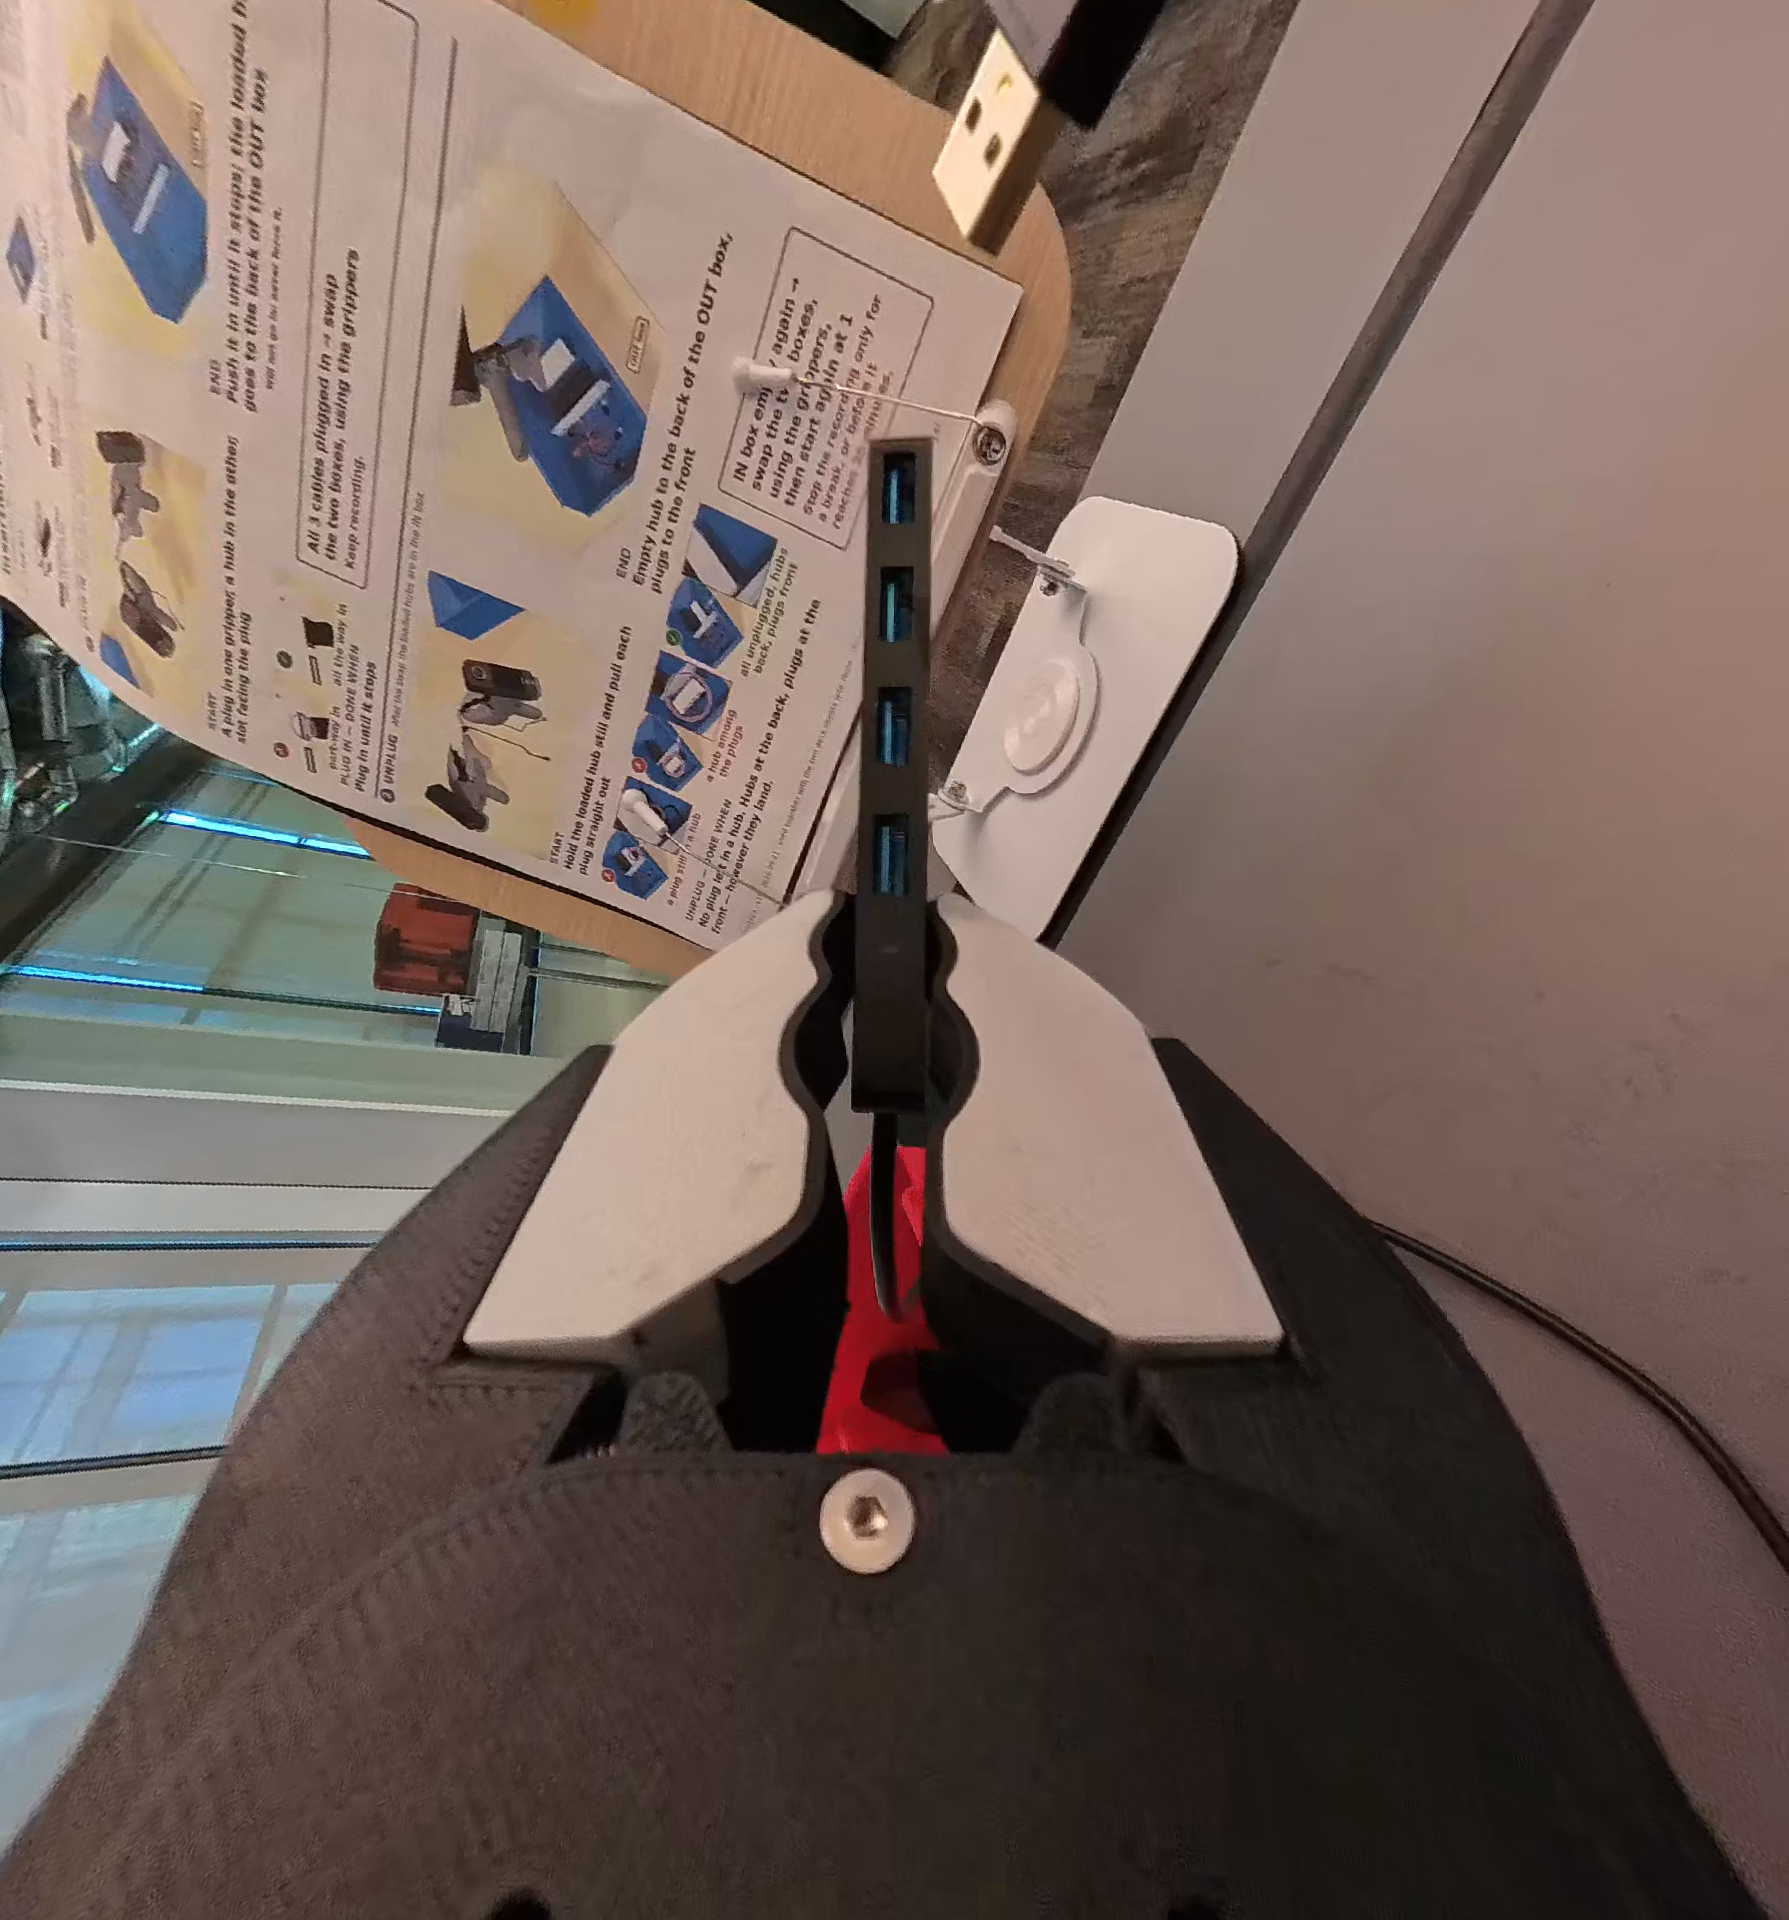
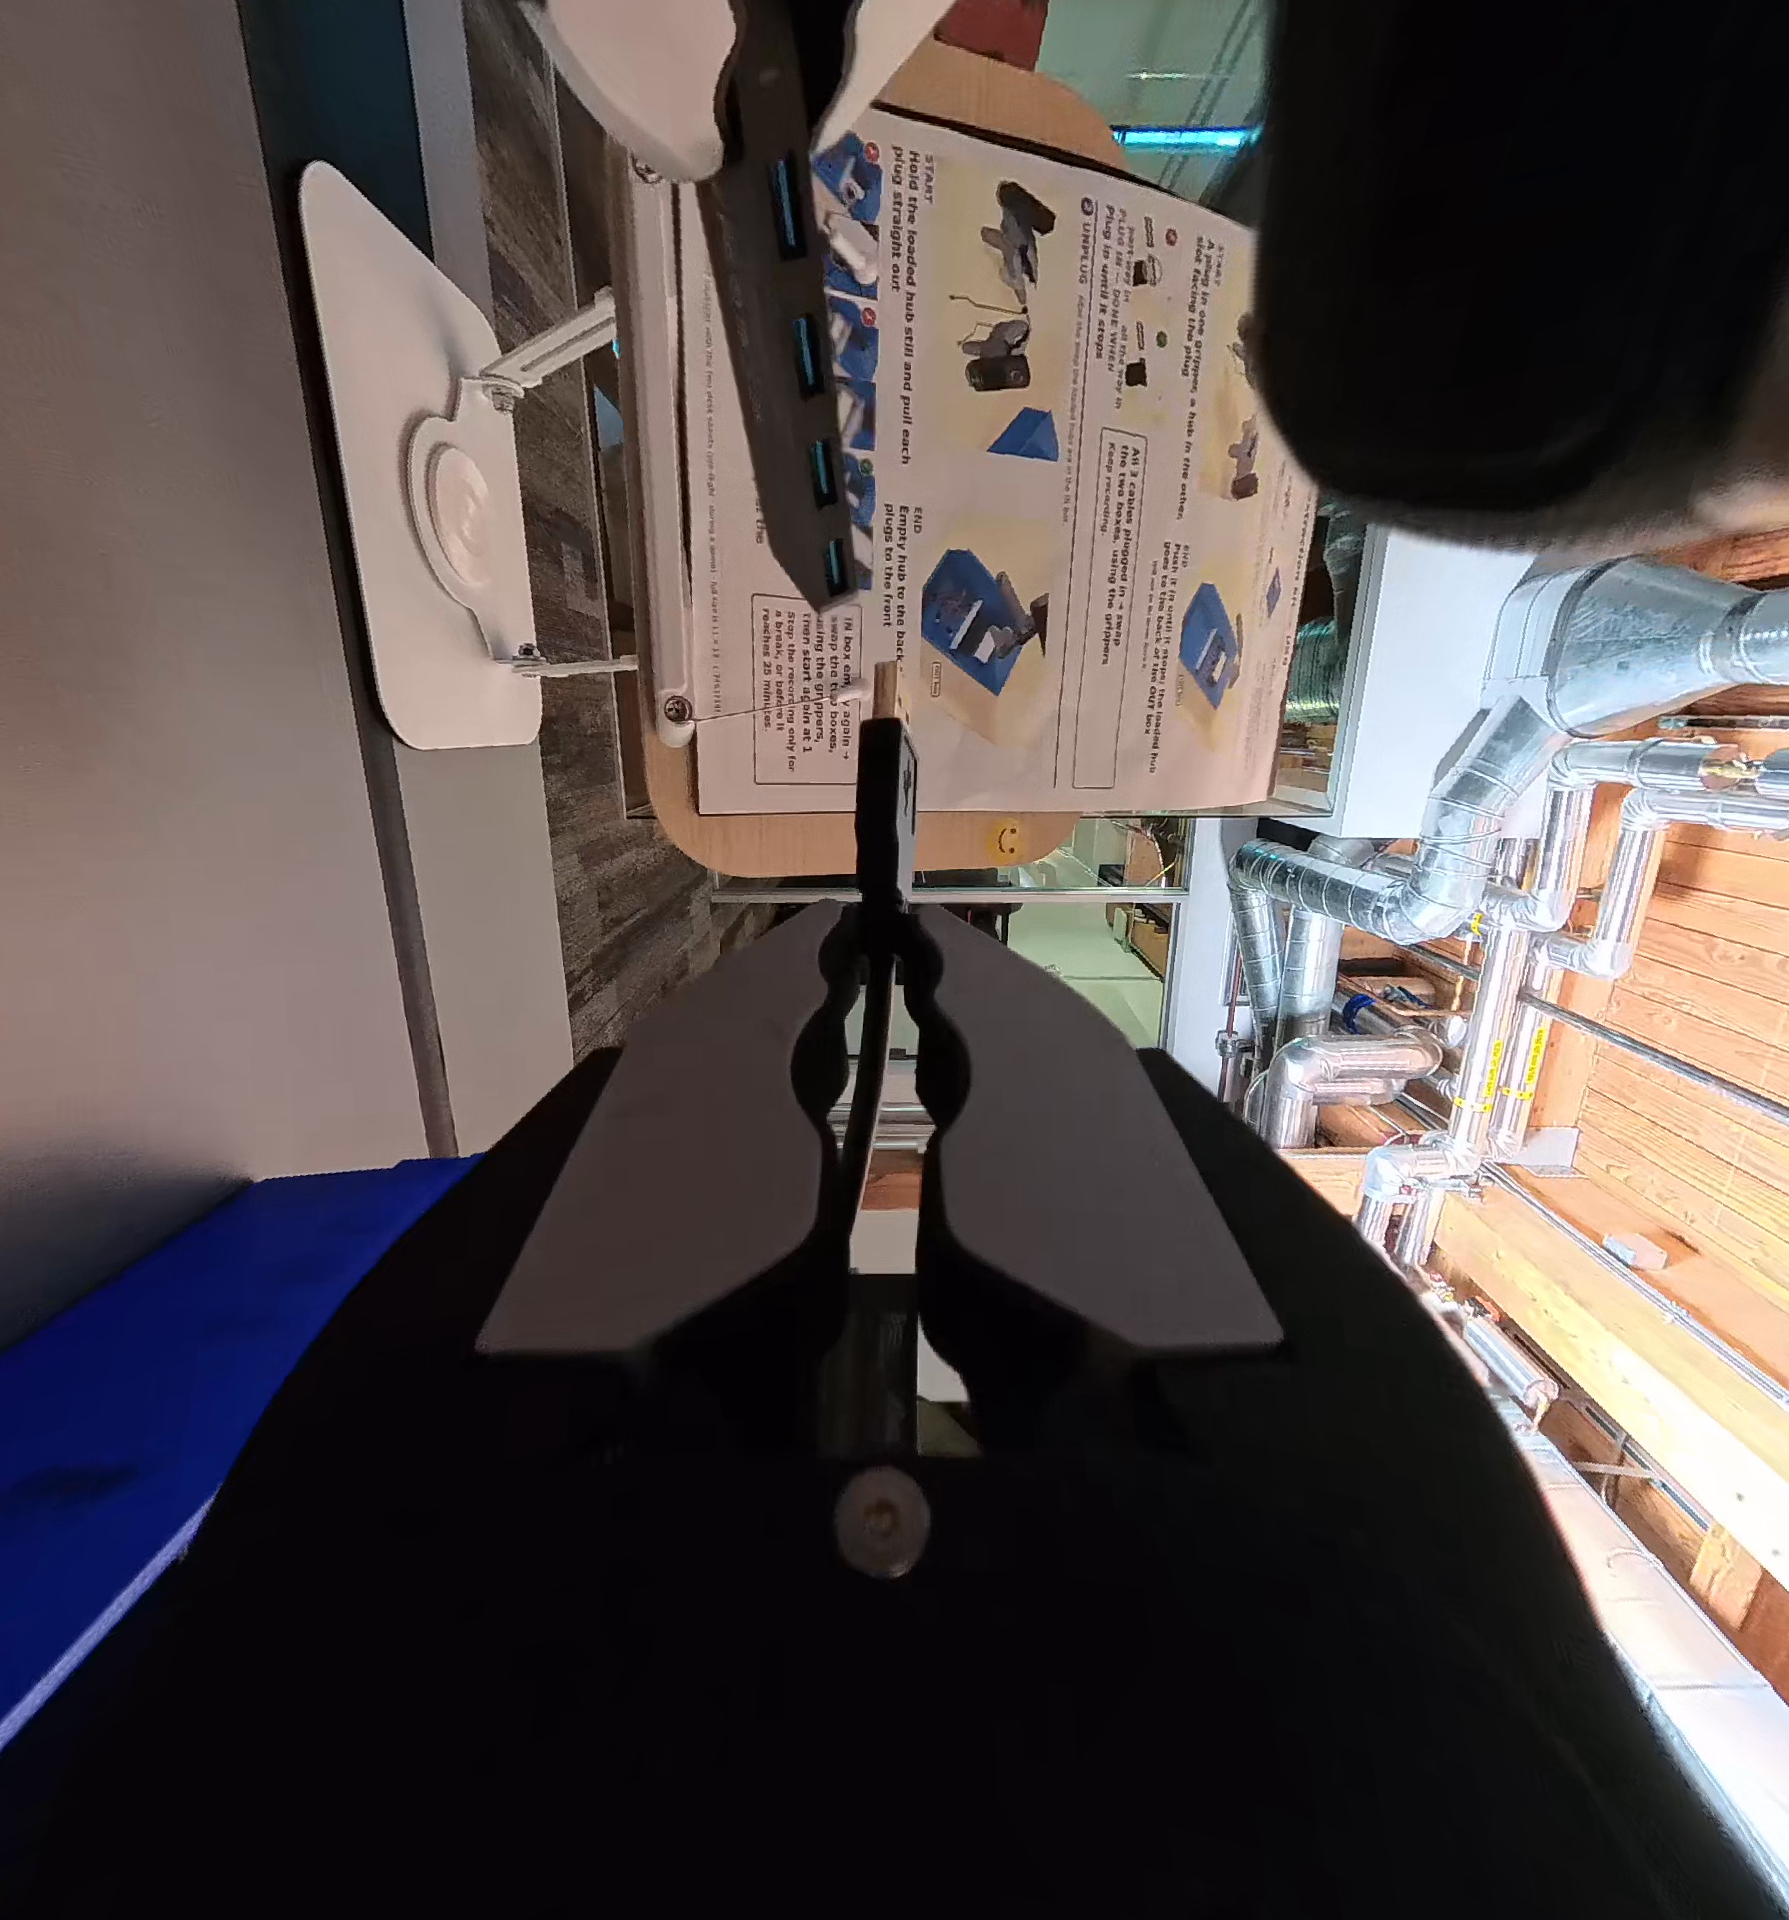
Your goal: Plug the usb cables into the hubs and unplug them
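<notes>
1. Closest to the left camera, the left gripper [image 1: 885, 914] is clamped on the tail end of a black hub [image 1: 895, 727], which sticks out past the fingertips with four blue ports in a row, all empty.
2. Its short lead [image 1: 895, 1236] loops back between the fingers.
3. Across from it, the right gripper [image 2: 879, 914] is clamped on a black plug [image 2: 888, 800], metal tip [image 2: 886, 691] forward, cable trailing back between the fingers.
4. Plug and hub are near but apart (both held in the air, in front of an instruction sheet [image 1: 516, 416] on a wooden board).
5. To seat it well, I judge the tip should be squared to one port, then pushed straight while the hub is held still.
</notes>
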